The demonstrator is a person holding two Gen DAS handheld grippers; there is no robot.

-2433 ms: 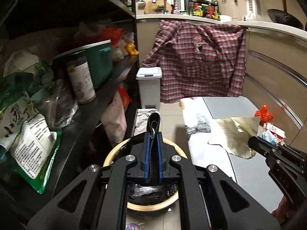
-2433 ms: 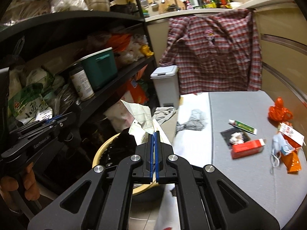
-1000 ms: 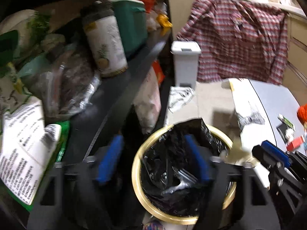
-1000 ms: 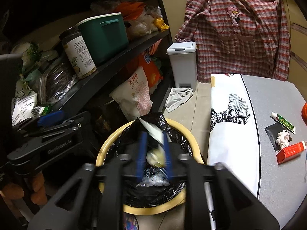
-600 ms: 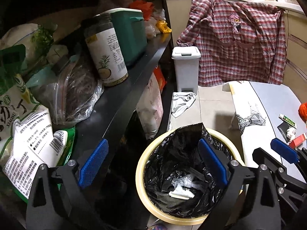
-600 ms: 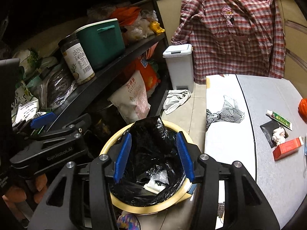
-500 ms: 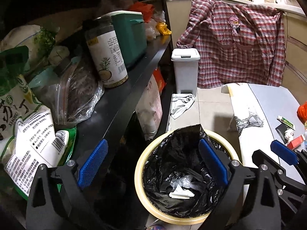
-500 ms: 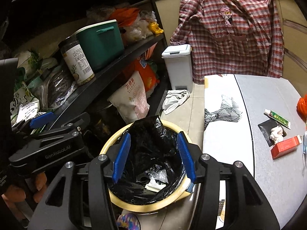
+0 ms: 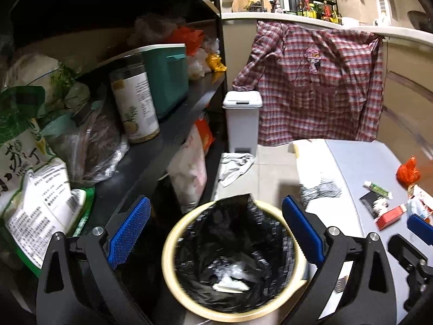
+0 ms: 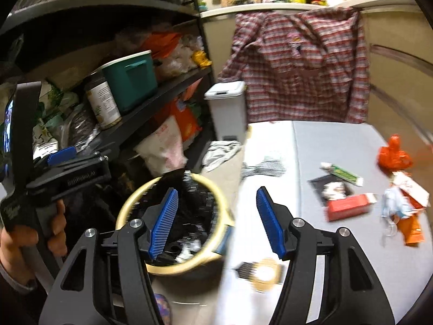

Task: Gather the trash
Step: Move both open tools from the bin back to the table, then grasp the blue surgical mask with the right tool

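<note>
Both grippers are gaping empty. The left gripper (image 9: 213,233) is hanging over the bin (image 9: 173,279). The right gripper (image 10: 216,216) is hovering between bin and table (image 10: 338,146).

Round tan-rimmed trash bin (image 9: 173,270), lined with a black bag (image 9: 273,246), stands upright on the floor beside the counter (image 10: 338,146). Pale scraps (image 9: 230,287) lie at its bottom. On the counter: red box (image 10: 347,207), green-and-white tube (image 10: 342,174), orange bag (image 10: 393,157).

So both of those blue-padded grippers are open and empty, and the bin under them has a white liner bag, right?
Not quite: the liner in the round yellow-rimmed bin is black, as the left wrist view shows. The rest holds: the left gripper and the right gripper are both open and empty.
</note>
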